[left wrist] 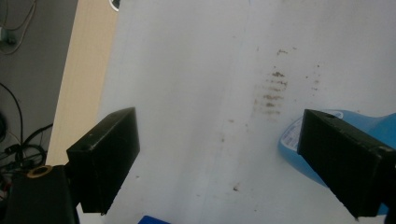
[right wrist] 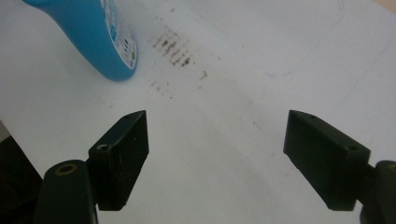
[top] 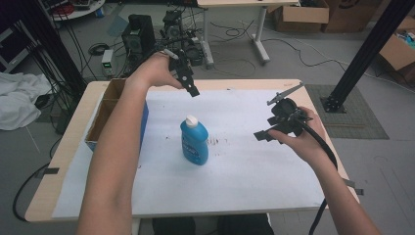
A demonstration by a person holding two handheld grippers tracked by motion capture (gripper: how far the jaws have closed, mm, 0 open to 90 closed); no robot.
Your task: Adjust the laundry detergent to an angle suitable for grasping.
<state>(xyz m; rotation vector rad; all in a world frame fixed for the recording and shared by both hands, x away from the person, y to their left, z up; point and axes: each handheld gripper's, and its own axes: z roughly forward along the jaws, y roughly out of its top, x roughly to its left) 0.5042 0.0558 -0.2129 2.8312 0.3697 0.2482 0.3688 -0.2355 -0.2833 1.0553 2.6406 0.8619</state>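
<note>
Here both grippers stand with their jaws wide apart and nothing between them. The blue bottle (top: 194, 141) with its white cap stands upright on the white sheet (top: 244, 166), roughly between the two hands. From the left gripper (top: 188, 81), raised over the far edge of the table, it sits below and nearer the person. From the right gripper (top: 266, 133), which is held level and pointing toward it, it lies off to the gripper's front, apart from the jaws. In the right gripper view the bottle (right wrist: 100, 37) shows at the upper left, beyond the left jaw.

The step in hand looks like a reach for the bottle, and the right gripper seems better placed for it. To do it well, that gripper should swing until the bottle is centred between its jaws, then approach level at mid-body, below the cap, where the sides are broad. Closing gently would keep the upright bottle from tipping. An open cardboard box (top: 105, 115) sits at the left edge.
</note>
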